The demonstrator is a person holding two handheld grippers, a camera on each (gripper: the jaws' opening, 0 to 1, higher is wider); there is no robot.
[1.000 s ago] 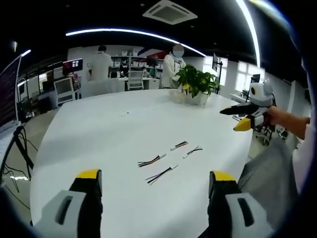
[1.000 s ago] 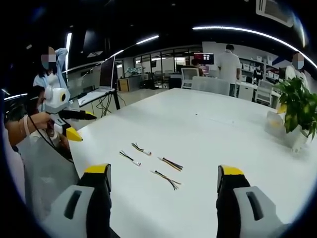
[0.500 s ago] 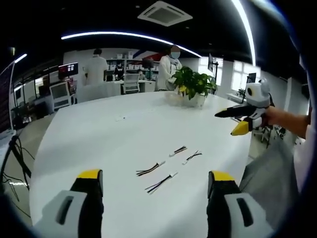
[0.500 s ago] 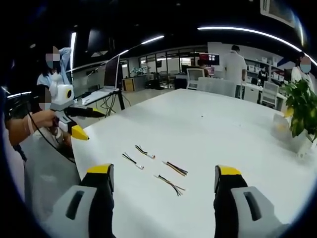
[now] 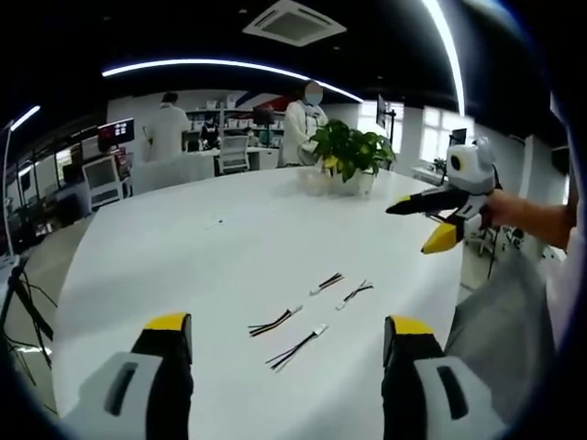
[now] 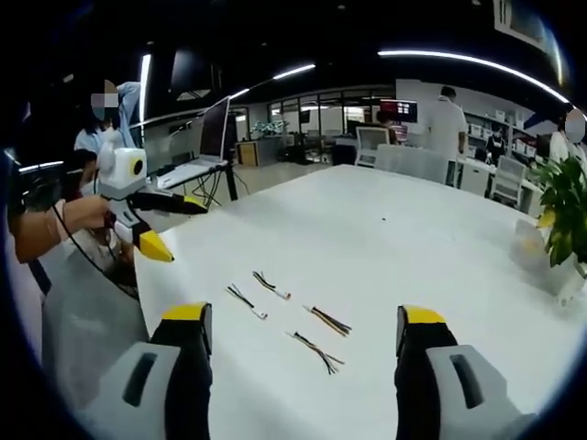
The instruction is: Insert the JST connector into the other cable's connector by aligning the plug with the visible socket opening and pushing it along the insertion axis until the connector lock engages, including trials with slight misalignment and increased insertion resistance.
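Note:
Several short JST cables with white connectors lie on the white table. In the left gripper view they are cable, cable, cable and cable. In the right gripper view the same cables show as cable, cable, cable and cable. My left gripper is open above the near table edge, holding nothing. My right gripper is open too, also empty. Each gripper appears in the other's view, held in a hand: right gripper, left gripper.
A potted plant stands at the table's far side, also plant. People stand by desks and monitors beyond the table. A small speck lies on the far tabletop. A person's grey-clad lap is beside the table edge.
Both views have shifted slightly as the hands moved; the cables sit a little lower and nearer in each view. The other gripper reaches further over the table. Cables lie untouched.

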